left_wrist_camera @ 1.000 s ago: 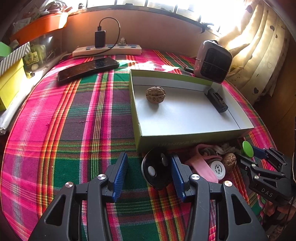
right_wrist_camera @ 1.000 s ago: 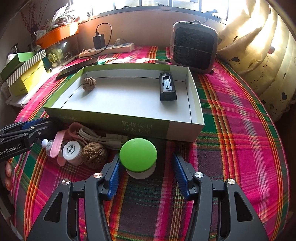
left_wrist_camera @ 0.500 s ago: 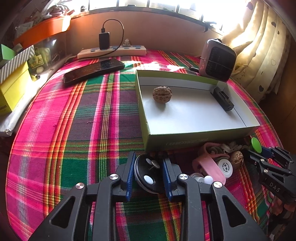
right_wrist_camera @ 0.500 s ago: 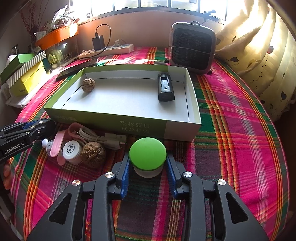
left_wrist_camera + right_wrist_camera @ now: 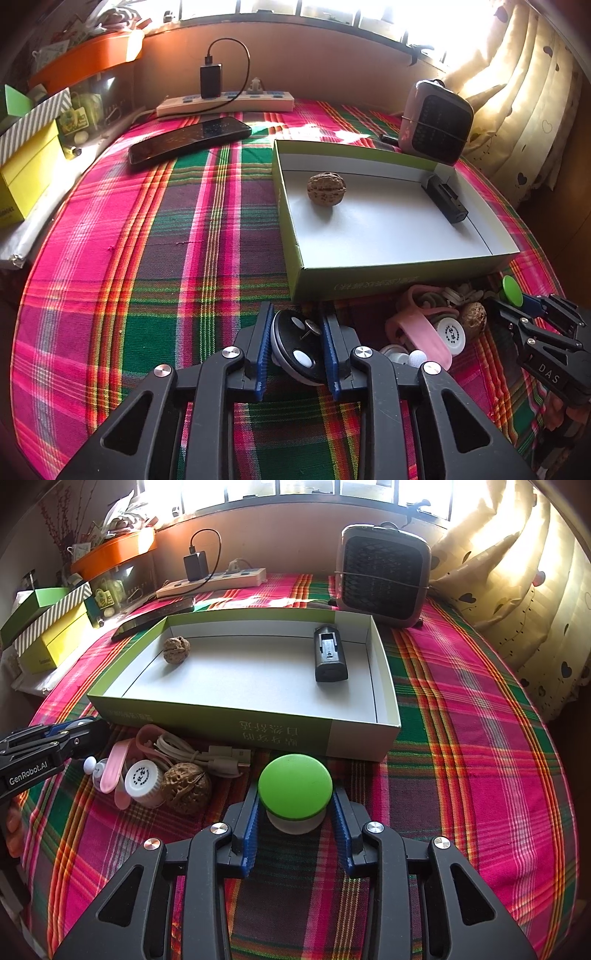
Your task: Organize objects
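My left gripper [image 5: 297, 347] is shut on a black round disc with white dots [image 5: 297, 345], just in front of the green-walled box [image 5: 369, 286]. My right gripper [image 5: 295, 812] is shut on a green-lidded jar [image 5: 294, 792] in front of the box's near wall [image 5: 240, 727]. The box holds a walnut [image 5: 176, 649] and a black battery block [image 5: 330, 659]. Loose between the grippers lie a walnut [image 5: 186, 786], a white cap [image 5: 142, 781], a pink strap [image 5: 112, 770] and a coiled cable [image 5: 199, 755].
A small heater [image 5: 384, 574] stands behind the box at the right. A phone [image 5: 190, 139] and a power strip [image 5: 225, 103] lie at the back left. Yellow and striped boxes [image 5: 51, 627] sit at the left edge. A curtain [image 5: 517, 590] hangs on the right.
Both grippers have closed: the left on the black disc, the right on the green-lidded jar. Both have since shifted slightly with their objects.
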### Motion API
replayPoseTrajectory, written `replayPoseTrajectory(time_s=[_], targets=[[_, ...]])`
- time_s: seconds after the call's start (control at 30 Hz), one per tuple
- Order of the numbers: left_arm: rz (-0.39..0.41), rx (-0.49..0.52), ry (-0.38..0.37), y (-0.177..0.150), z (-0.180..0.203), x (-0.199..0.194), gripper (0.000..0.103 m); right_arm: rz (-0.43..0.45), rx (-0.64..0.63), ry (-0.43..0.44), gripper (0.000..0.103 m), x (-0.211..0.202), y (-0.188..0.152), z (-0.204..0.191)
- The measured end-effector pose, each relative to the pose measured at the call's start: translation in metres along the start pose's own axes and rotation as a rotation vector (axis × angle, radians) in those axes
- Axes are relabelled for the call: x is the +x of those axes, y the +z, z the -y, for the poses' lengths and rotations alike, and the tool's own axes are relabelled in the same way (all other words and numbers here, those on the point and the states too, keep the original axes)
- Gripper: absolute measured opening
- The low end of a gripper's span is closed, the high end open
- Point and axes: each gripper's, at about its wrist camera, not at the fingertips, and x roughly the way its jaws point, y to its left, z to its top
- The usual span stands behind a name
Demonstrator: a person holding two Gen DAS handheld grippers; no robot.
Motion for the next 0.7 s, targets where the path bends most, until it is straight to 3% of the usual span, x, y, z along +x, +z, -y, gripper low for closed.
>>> replayPoseTrajectory(time_s=[0.7], targets=[[-0.004, 0.004, -0.002, -0.001, 0.0008, -0.0032, 0.022, 0.018, 0.007, -0.01, 0.035, -0.0069, 0.0009, 0.0053]])
